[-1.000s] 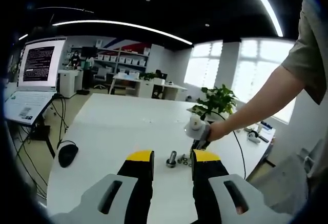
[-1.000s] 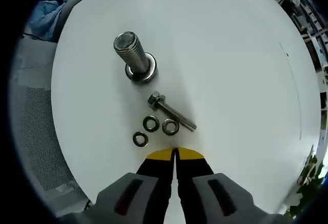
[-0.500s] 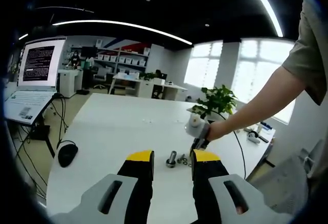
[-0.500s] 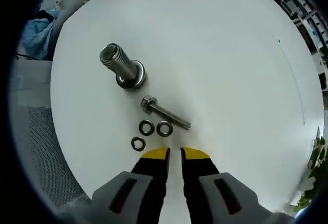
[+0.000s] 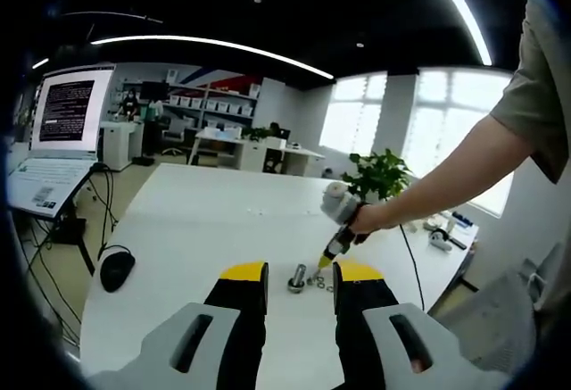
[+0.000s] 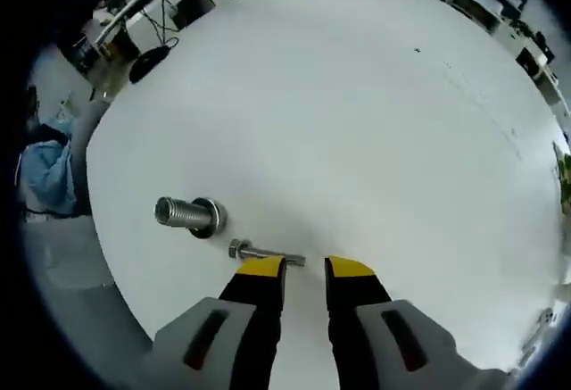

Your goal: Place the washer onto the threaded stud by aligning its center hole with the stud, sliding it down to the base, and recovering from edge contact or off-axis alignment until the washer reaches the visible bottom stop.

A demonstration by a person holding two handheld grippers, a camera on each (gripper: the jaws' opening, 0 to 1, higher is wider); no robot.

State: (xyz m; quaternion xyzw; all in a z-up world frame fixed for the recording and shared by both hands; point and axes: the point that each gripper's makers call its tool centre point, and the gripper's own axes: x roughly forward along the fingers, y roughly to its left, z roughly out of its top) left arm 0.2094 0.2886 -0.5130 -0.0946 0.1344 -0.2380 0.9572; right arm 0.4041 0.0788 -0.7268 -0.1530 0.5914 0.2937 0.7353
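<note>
In the right gripper view the right gripper [image 6: 303, 267] hangs low over the white table [image 6: 357, 122] with its yellow-tipped jaws spread, a clear gap between them and nothing held. Just beyond the left jaw tip lies a small slim bolt [image 6: 260, 253], flat on the table, its far end partly hidden by that tip. Farther out and to the left stands the threaded stud [image 6: 183, 214] — a thick, ribbed steel post on a round base, leaning toward the picture's left edge in this tilted view. The washers cannot be made out here; the jaw tips cover the patch of table next to the small bolt.

In the left gripper view the left gripper [image 5: 301, 271] is held level above the near table edge, jaws parted and empty. Between its two tips, farther along the table, the threaded stud [image 5: 297, 277] stands upright, and a few small washers [image 5: 318, 278] lie on the table just right of it, too small to count. The right gripper [image 5: 334, 245] comes down from the right, pointing steeply at the washers, its yellow tip just above them — whether it touches them cannot be told. A person's hand [image 5: 361, 219] grips it, with the bare forearm stretched out from a short grey sleeve [image 5: 535, 104] at the upper right.

A black mouse [image 5: 118, 269] rests on the table at the left.
</note>
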